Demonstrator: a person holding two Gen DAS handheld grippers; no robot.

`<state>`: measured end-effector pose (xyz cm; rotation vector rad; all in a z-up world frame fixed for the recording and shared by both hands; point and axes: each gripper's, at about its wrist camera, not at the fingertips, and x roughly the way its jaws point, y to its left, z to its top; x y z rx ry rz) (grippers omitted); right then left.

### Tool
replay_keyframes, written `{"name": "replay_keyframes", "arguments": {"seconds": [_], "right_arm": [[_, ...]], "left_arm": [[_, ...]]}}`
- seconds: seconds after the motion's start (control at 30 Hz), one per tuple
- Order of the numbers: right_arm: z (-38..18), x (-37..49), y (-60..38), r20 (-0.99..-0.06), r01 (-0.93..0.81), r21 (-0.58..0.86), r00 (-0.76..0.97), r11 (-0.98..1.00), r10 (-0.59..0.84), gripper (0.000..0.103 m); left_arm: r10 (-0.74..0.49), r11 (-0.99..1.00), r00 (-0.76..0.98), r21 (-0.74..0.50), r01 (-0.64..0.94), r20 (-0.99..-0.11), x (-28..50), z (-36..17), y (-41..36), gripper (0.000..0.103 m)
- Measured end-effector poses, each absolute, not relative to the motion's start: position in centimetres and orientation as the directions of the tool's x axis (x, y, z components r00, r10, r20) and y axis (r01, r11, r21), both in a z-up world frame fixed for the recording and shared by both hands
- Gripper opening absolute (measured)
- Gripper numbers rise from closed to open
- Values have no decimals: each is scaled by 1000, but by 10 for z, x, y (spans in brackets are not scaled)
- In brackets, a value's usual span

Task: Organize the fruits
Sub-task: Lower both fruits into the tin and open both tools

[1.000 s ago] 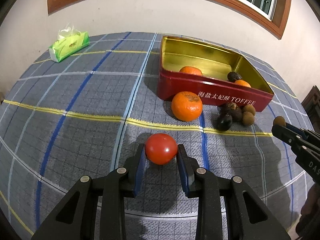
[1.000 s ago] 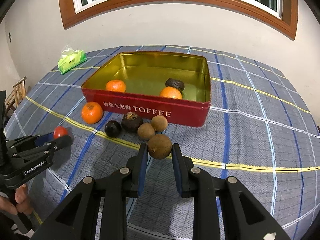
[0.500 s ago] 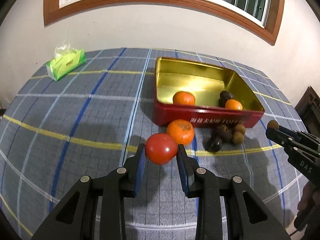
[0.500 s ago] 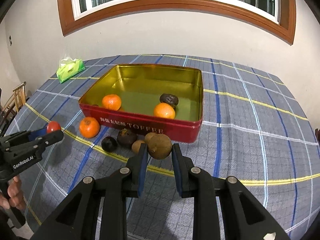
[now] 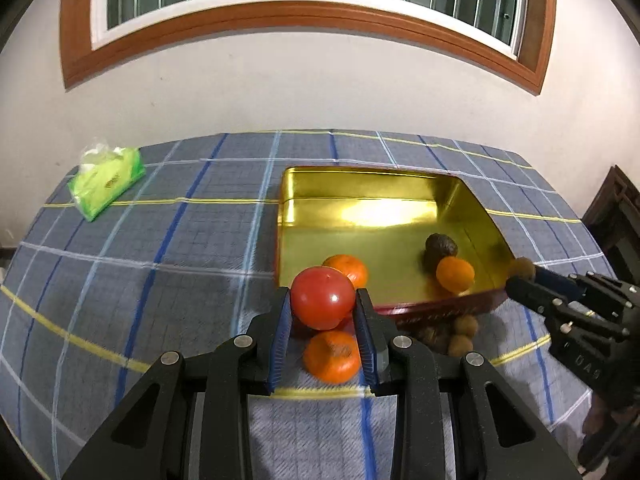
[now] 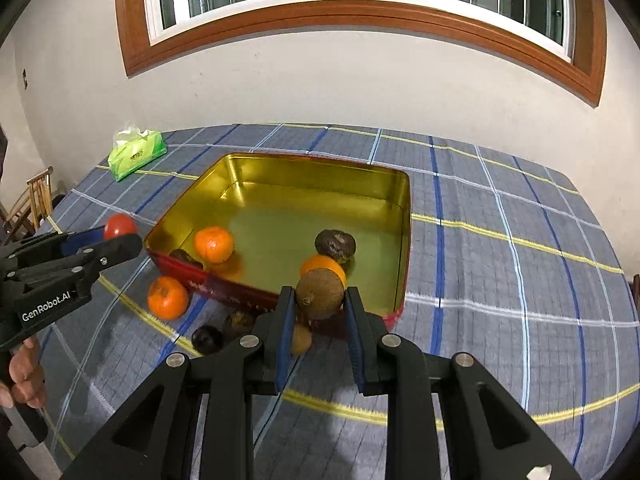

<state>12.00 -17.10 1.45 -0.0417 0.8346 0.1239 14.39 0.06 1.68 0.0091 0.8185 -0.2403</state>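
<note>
1. The tablecloth (image 6: 500,264) is grey-blue, checked with blue, white and yellow lines.
2. The tin (image 6: 404,240) is red outside with pale lettering and shiny gold inside.
3. The tomato (image 5: 322,297) is red; the pads (image 5: 281,334) gripping it are blue, on a black left gripper (image 5: 323,334).
4. The round fruit (image 6: 320,294) in the black right gripper (image 6: 318,332) is dull brown.
5. Two mandarins (image 6: 213,244) in the tin are bright orange; at 2 o'clock inside sits a wrinkled dark brown fruit (image 6: 335,245).
6. On the cloth lie an orange mandarin (image 6: 167,297) and a near-black fruit (image 6: 207,338).
7. At 10 o'clock, the tissue pack (image 6: 137,155) is bright green.
8. The window frame (image 6: 360,14) is reddish-brown wood; the wall (image 6: 320,88) is off-white.
</note>
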Motion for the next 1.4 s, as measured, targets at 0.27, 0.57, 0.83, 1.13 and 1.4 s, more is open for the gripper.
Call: {"name": "replay_keyframes", "arguments": {"seconds": [0.27,0.57,0.83,1.13,1.4], "right_arm": [[8,141,-169,-751,-133,1,655,991,88,23],[-2,162,-171,-776,-136,-14,626,991,75,23],[-11,168,-172,-784,-126,-4,616,992,75,23],[-16,173,-173,-793,-114,-10,606,993,62,23],[-18,175,-172,-795,-107,-17,605,994,52,23]], "left_arm": [[-198,974,634,-77,214,-747,171,9,-13,32],[-169,975,612,-39,219,-773,189,-3,-20,32],[-161,975,597,-34,218,-786,194,-12,-21,32],[-149,978,580,-32,208,-800,197,-21,-21,32],[-153,978,582,-38,204,-799,198,-21,-20,32]]}}
